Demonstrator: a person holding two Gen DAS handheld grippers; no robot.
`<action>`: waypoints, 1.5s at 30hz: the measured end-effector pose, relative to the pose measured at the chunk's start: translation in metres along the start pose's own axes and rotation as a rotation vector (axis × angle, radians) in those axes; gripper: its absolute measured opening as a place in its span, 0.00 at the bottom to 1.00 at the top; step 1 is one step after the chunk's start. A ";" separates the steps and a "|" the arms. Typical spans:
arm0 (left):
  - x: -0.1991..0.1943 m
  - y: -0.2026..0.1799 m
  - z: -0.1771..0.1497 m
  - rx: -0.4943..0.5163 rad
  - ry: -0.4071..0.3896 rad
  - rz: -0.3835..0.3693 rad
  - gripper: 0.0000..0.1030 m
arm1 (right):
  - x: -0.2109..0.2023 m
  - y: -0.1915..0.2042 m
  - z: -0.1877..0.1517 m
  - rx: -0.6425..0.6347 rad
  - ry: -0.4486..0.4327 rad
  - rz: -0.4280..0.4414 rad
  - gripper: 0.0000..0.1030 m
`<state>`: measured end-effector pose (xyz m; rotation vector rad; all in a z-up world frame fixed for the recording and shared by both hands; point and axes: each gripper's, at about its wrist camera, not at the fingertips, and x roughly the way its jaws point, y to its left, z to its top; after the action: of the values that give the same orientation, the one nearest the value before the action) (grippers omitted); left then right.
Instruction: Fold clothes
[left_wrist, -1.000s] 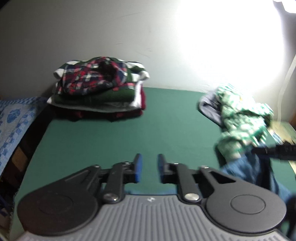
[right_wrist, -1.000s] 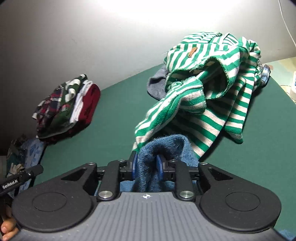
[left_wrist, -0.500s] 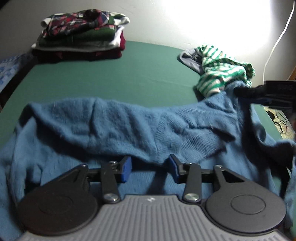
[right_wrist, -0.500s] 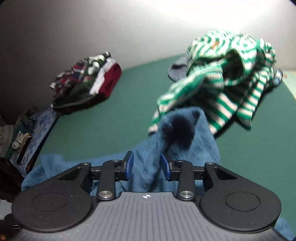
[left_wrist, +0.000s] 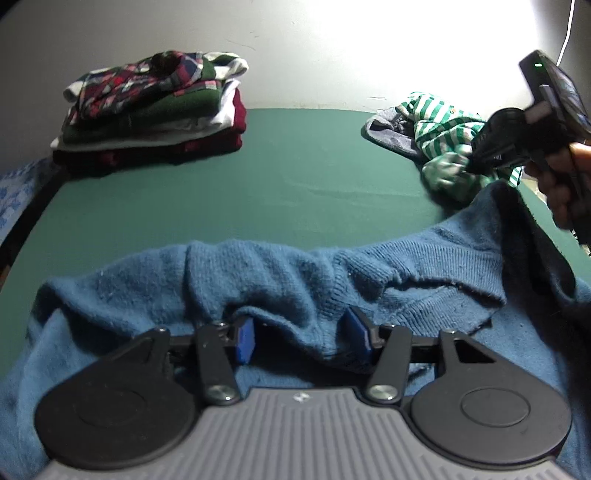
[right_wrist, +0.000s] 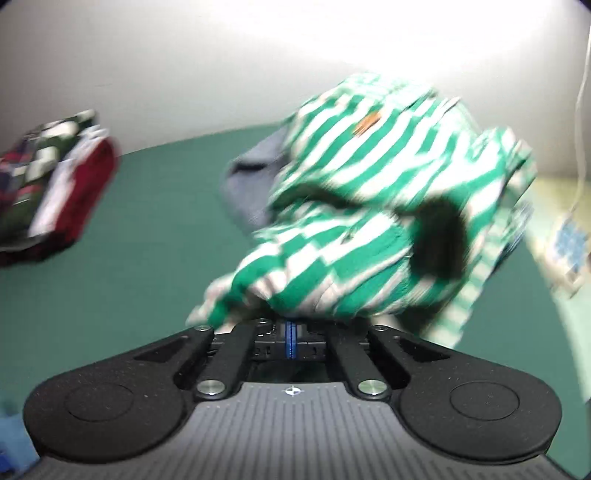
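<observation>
Right wrist: right gripper (right_wrist: 290, 339) closed empty, apparently released blue sweater (left_wrist: 295, 280), left gripper (left_wrist: 301, 341) opening.

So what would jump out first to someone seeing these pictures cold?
Probably the rumpled blue knit sweater spread across the near part of the green table, bunched between the fingers of the left gripper as its jaws open. Next, the crumpled green-and-white striped garment right of it, and the folded clothes stack far left.
</observation>
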<state>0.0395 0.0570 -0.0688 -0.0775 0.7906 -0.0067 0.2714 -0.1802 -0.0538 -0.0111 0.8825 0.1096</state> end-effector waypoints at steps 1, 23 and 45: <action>0.002 0.000 0.001 0.003 -0.002 0.002 0.58 | 0.009 -0.006 0.008 0.009 -0.008 -0.011 0.00; 0.066 0.023 0.066 -0.047 0.008 -0.025 0.65 | -0.087 -0.006 -0.046 -0.296 -0.004 0.235 0.44; -0.009 0.075 0.060 0.158 -0.066 0.046 0.85 | -0.032 0.046 -0.061 -0.628 -0.057 0.110 0.67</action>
<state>0.0738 0.1360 -0.0259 0.0899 0.7230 -0.0226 0.1995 -0.1407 -0.0658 -0.5434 0.7623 0.4838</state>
